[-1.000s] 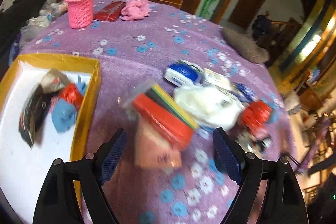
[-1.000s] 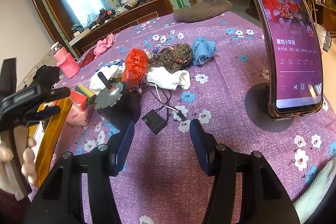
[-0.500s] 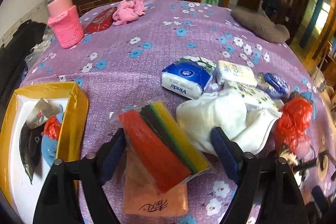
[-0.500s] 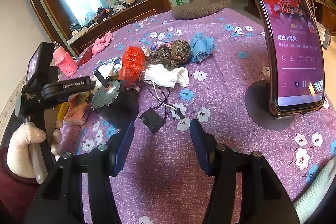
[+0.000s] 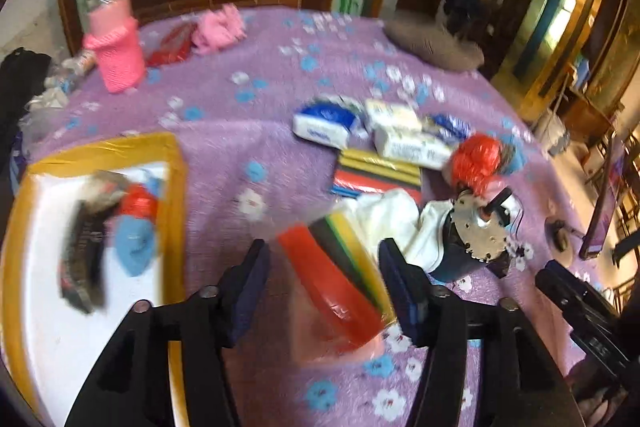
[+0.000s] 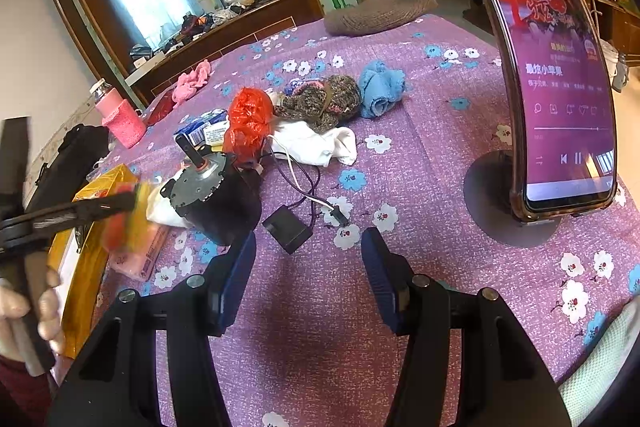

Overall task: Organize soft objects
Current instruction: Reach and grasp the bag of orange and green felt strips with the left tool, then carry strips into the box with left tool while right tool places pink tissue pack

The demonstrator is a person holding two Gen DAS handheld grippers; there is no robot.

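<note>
Left gripper (image 5: 324,287) jaws have just been closing around the clear-wrapped pack of red, green and yellow sponge cloths (image 5: 340,275); grip unclear through blur. Since a second ago, pack sits nearer the yellow-rimmed box (image 5: 176,163). Right gripper (image 6: 306,275) unchanged: open, empty, over the purple floral tabletop (image 6: 420,187).

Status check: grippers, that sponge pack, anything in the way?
Left gripper closing round sponge pack, grip unconfirmed. Right gripper open, empty. Motor close right of pack.

The left hand-held gripper (image 5: 324,281) narrowed its jaws around the sponge pack (image 5: 336,279), which rose off the pink pack (image 6: 138,253) and tilted toward five o'clock.
</note>
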